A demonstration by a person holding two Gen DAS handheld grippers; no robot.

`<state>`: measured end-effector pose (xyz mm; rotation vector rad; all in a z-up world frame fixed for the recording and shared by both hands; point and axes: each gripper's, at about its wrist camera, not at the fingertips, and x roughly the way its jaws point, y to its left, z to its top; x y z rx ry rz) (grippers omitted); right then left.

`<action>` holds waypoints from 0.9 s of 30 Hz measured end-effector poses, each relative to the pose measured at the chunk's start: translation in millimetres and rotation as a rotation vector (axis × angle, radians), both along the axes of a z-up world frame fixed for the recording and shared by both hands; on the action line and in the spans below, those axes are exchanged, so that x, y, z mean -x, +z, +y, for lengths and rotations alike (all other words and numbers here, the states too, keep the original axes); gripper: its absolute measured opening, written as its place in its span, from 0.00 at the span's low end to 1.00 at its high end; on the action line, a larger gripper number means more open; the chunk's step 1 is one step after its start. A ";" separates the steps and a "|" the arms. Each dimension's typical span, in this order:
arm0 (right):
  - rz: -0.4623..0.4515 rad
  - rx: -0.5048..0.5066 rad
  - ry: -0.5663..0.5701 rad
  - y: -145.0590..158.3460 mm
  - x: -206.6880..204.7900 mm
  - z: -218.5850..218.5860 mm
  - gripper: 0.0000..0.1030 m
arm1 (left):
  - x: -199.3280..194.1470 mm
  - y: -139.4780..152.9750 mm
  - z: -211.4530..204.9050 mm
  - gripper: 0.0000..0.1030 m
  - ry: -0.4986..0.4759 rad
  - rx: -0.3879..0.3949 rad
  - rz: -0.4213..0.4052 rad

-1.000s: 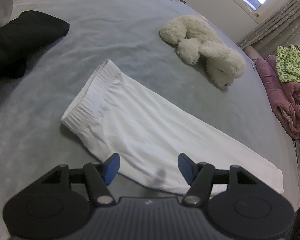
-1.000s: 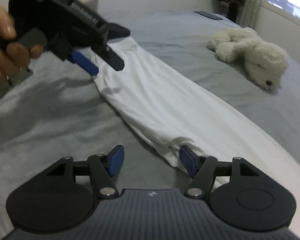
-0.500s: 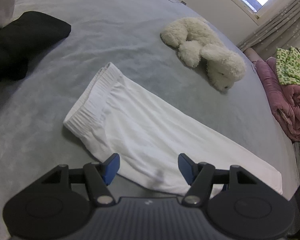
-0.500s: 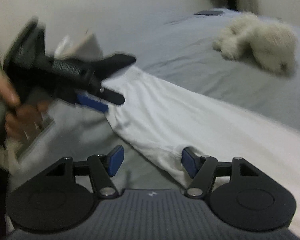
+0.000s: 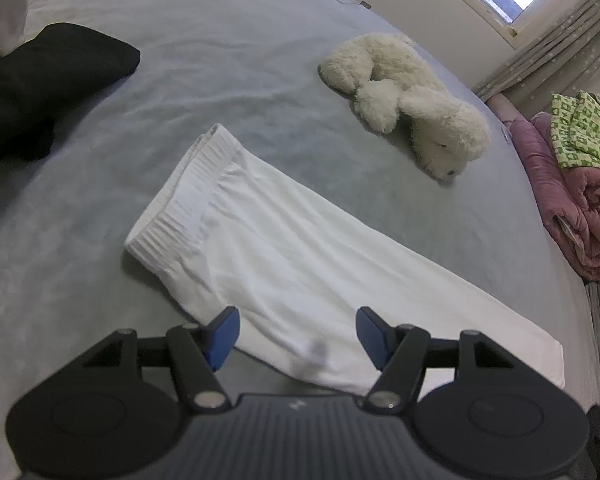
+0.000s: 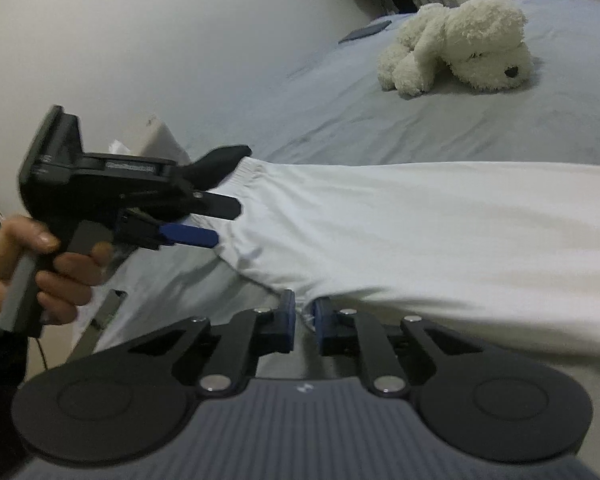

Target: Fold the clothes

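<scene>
White trousers (image 5: 300, 264) lie flat on a grey bed (image 5: 220, 60), folded lengthwise into one long strip, the ribbed waistband (image 5: 180, 208) at one end and the leg hems running off toward the other. In the left wrist view the left gripper (image 5: 298, 332) hangs over the near long edge of the strip, its jaws spread wide with the blue pads (image 5: 222, 336) apart; the fabric edge passes under the gap between them, closer to the waistband than to the hems, and nothing is pinched. In the right wrist view the right gripper (image 6: 304, 322) has its jaws drawn nearly together on a small peak of white cloth at the lower edge of the trousers, and the fabric puckers and lifts toward the pads, so it is grasping the trousers there. The same view shows the left gripper from the side, held by a hand (image 6: 44, 272), its upper finger over the waistband corner and its blue lower pad just beside the cloth edge; whether it touches the fabric cannot be told. A white plush dog (image 5: 408, 100) lies on the bed well beyond the trousers, a black garment (image 5: 40, 84) sits off past the waistband end, and a purple quilt (image 5: 564, 196) with a green patterned cloth (image 5: 580, 132) on it lies beside the bed.
</scene>
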<state>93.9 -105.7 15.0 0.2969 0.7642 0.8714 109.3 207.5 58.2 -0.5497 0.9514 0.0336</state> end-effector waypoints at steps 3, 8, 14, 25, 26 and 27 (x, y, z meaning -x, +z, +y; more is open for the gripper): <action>0.000 -0.034 0.002 0.4 13.0 -1.2 0.12 | 0.1 0.5 0.8 0.64 0.002 0.001 0.000; 0.002 0.017 0.003 -4.1 19.4 5.0 0.14 | -0.4 0.3 -0.6 0.64 -0.004 0.002 -0.001; 0.012 0.012 -0.006 -4.5 26.4 -2.0 0.16 | -0.8 0.5 -0.1 0.64 0.001 0.004 -0.001; 0.001 0.069 -0.076 -12.8 39.2 -12.4 0.14 | 0.0 1.3 -0.2 0.64 -0.002 0.005 0.000; -0.004 0.070 -0.086 -12.0 39.3 -13.7 0.15 | 0.0 1.5 -0.2 0.64 -0.003 0.005 0.000; -0.016 0.078 -0.092 -10.0 39.7 -13.7 0.17 | 0.2 1.6 -0.5 0.64 -0.003 0.005 0.000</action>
